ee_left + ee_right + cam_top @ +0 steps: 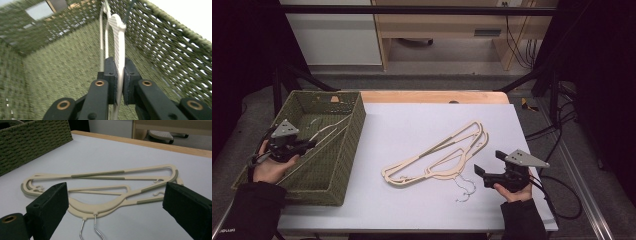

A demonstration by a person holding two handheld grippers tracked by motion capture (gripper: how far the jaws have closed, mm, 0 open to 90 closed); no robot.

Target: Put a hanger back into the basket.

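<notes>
Overall light: we see a dim room, black at both sides of the high view, with the white worktop (422, 130) the brightest area.
Shadows: we find only soft, faint ones under the hangers (439, 152).
Blur: we notice the basket (175, 50) weave smeared in the left gripper view.
Glare: we see white blown out at that view's upper right.
Focus: we find the near pads soft in the right gripper view.

The basket (347, 145) is rough, matt green weave. The hangers (105, 206) are smooth cream plastic with ribbed grey strips and thin bright metal hooks (96, 228). The counter (412, 125) is matt pale sheet with a wood edge.
</notes>
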